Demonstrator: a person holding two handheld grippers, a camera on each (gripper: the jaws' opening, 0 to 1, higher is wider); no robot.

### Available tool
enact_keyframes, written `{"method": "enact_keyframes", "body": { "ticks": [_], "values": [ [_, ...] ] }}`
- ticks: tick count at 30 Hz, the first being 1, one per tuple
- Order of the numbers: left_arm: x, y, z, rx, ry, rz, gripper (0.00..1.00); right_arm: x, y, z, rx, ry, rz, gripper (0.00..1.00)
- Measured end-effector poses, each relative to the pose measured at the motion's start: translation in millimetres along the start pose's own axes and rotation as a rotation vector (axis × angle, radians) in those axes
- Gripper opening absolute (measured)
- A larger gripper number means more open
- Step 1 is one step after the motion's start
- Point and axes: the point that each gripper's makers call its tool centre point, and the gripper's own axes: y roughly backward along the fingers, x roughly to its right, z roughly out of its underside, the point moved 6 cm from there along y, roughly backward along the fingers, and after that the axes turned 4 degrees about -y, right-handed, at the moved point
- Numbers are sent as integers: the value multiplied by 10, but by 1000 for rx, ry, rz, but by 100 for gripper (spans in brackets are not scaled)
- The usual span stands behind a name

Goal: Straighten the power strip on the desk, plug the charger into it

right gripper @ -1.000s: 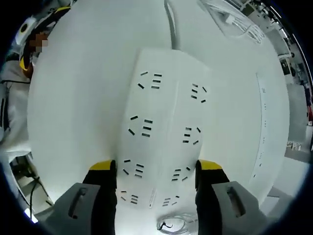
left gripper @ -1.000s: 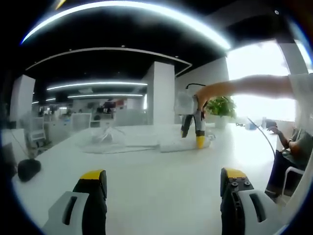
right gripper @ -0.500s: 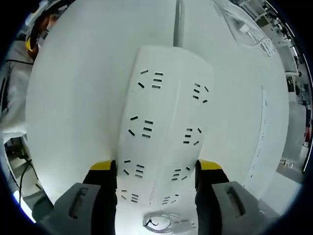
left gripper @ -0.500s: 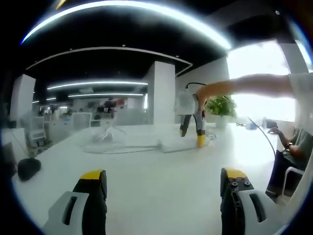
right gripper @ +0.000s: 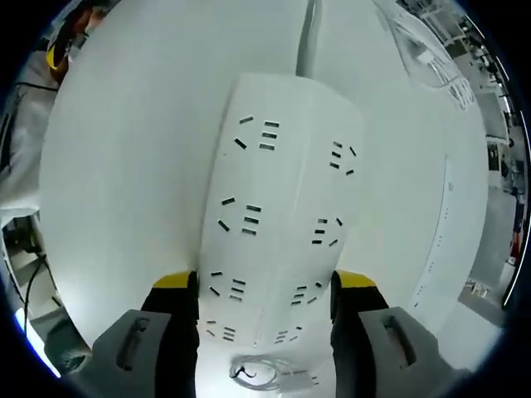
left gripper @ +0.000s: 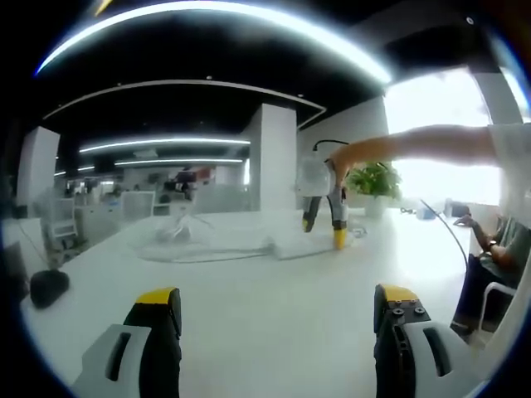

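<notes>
Looking along the left gripper [left gripper: 277, 308] across a bare white desk [left gripper: 249, 298], smooth and slightly glossy, with yellow-tipped jaws standing wide apart over nothing. Showing a dark rounded object [left gripper: 48, 285] lying near the desk's far left edge, too blurred to identify. Sitting further back, a clear, crinkled plastic wrapping [left gripper: 178, 232] on the desktop, its contents impossible to make out. Standing beyond, a white square column [left gripper: 270, 157] under curved ceiling light strips, with a leafy green plant [left gripper: 375, 181] against a bright window. Reaching in from the right, a person's bare arm [left gripper: 431, 145] carrying the right gripper [left gripper: 323, 232] down onto the flat white power strip [left gripper: 290, 245] near the middle of the desk.

Looking straight down from the right gripper [right gripper: 264, 286] onto the power strip [right gripper: 278, 224]: a broad, matte white plastic slab with rounded corners and two rows of dark socket slots. Straddling its near end with both yellow-tipped jaws pressing at its long edges, gripping it. Running off from its far end, a white cable [right gripper: 309, 37] across the desk [right gripper: 124, 166]. Lying by the near end, a small coil of white cord [right gripper: 257, 375], its charger body unclear.
</notes>
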Motion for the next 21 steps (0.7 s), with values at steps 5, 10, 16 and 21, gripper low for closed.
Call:
{"method": "enact_keyframes", "body": {
  "ticks": [5, 10, 16, 21],
  "values": [
    [2, 5, -7, 1, -1, 0, 99, 6, 3, 7, 8, 10, 5, 63],
    [9, -4, -1, -1, -2, 2, 99, 16, 4, 11, 11, 16, 10, 63],
    [9, -7, -1, -1, -2, 1, 99, 19, 4, 14, 17, 14, 10, 63],
    [2, 1, 2, 0, -1, -2, 99, 23, 4, 17, 23, 20, 10, 63]
  ]
}}
